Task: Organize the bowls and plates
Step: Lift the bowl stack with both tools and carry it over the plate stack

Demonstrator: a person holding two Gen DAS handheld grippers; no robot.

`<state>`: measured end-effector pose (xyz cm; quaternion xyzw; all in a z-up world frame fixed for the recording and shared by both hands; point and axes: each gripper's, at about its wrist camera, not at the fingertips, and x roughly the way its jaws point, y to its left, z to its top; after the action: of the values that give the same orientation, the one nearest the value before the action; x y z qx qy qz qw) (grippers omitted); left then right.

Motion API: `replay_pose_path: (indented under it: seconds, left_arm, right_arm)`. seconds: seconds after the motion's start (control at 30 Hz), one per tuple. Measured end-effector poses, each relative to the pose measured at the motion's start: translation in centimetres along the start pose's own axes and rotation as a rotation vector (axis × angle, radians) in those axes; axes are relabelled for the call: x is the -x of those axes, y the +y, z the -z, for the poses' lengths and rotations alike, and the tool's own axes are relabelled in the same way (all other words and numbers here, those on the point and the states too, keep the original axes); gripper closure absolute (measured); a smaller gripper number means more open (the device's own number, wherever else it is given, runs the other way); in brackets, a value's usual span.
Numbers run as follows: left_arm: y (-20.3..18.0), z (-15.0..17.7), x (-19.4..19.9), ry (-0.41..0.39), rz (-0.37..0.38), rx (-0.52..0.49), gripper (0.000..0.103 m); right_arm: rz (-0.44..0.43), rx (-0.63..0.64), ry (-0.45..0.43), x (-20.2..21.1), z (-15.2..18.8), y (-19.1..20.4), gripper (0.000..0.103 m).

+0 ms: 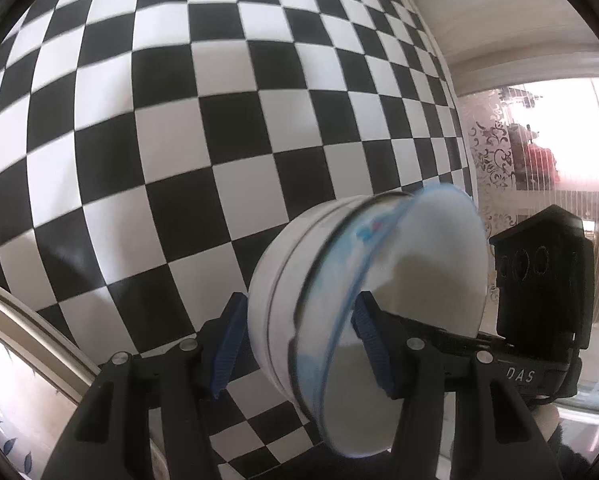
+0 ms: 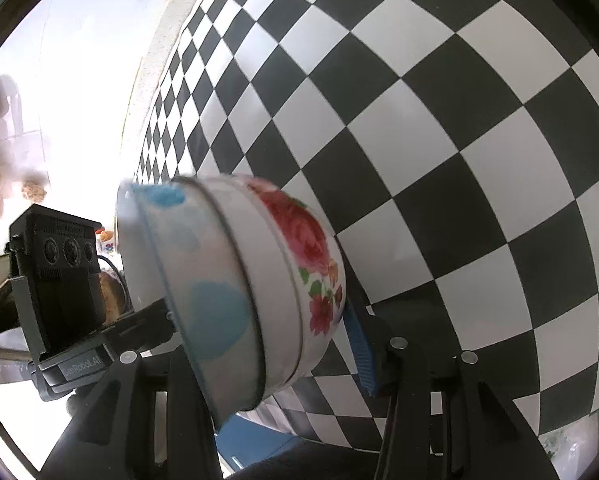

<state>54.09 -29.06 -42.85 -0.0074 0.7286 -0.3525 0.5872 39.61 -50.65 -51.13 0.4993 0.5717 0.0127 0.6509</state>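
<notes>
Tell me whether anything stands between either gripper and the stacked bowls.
Nothing visible does. The left gripper and the right gripper each clamp the stacked bowls directly, one finger inside, one outside. Where they go is not in view.

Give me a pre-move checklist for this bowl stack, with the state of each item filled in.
1. Left gripper spans the stack of bowls, pads on both sides: ok.
2. Right gripper spans the same stack: one pad shows against the flowered bowl; the other is hidden: cannot tell.
3. Bowls nested: blue-rimmed bowl inside the white ones: ok.
4. Stack level: it hangs tilted on its side: not ok.
5. Landing spot on the checkered cloth: bare there: ok.
</notes>
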Motion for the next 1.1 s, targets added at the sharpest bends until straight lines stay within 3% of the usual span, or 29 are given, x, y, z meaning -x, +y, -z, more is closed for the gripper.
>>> replay_pose_path:
  seconds: [0.17,0.3,0.4,0.77,1.1]
  left_arm:
    - [0.6,-1.4,-0.4,0.031,0.026,0.035,0.047]
    - [0.5,-2.2,-0.5,0.022,0.042,0.041,0.046]
    - [0.2,-2.0,-0.2,-0.004,0.017,0.017,0.046]
    - [-0.3,-0.8,1.2,-0.042,-0.044,-0.002,0.046]
    - [0.3,0.6,5.5,-0.087,-0.061,0.017,0.047]
  right_arm:
    - [0.018,0.062,0.039,0.3,-0.9,0.6,0.053]
    - [0.004,0.118,0.082,-0.9,-2.7,1.4,0.046]
    - [0.018,0.172,0.084,-1.3,-3.4,2.3,0.047]
    - [0.033,0.204,0.096,-3.0,-2.9,5.2,0.047]
    - [0.008,0.214,0.147,-4.3,-1.8,10.1,0.048]
